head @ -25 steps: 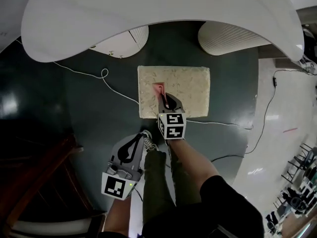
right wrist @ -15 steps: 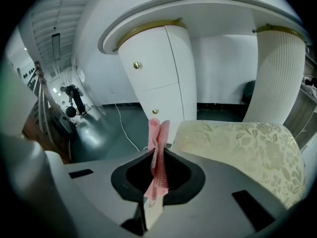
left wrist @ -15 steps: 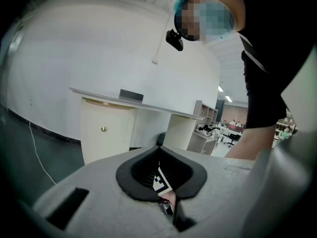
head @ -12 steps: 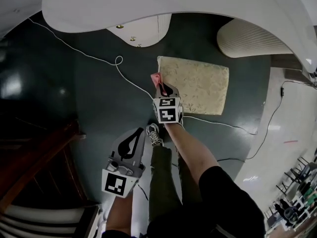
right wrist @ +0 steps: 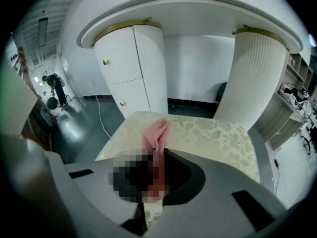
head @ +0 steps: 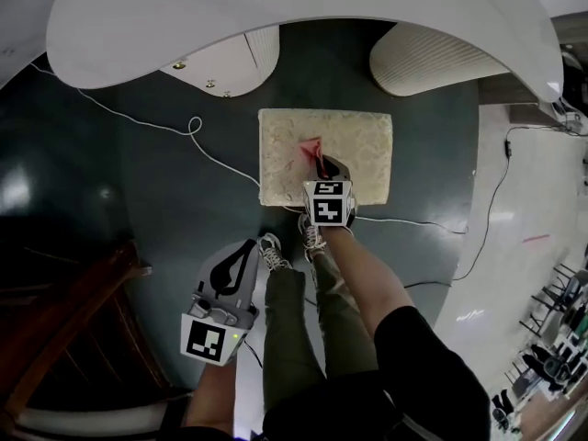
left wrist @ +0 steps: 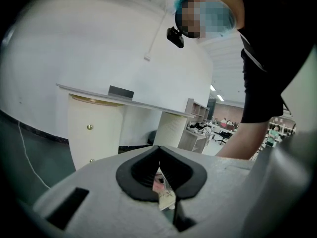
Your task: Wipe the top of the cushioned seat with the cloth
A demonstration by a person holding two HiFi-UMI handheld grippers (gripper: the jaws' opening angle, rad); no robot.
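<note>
A: What does the cloth (head: 310,151) look like?

B: Pink and thin, bunched into a narrow folded strip. It lies on top of the seat (head: 363,141), a cream rectangular cushion with a pale leaf pattern.

A: Who has it?

B: The right gripper (head: 324,163). In its own view its jaws are pinched on the near end of the cloth (right wrist: 156,130), and the rest trails out over the seat (right wrist: 218,133). The left gripper (head: 248,246) hangs well short of the seat's near edge, its jaws (left wrist: 158,150) pressed together at the tips with nothing between them.

A: Any change from half a second ago?

B: Yes. Then the cloth sat at the seat's left edge. Now it is further in, near the middle of the top.

A: Which way does it run?

B: Lengthwise from the jaws toward the seat's far edge, leaning a little left. That crosses the seat's own long side.
</note>
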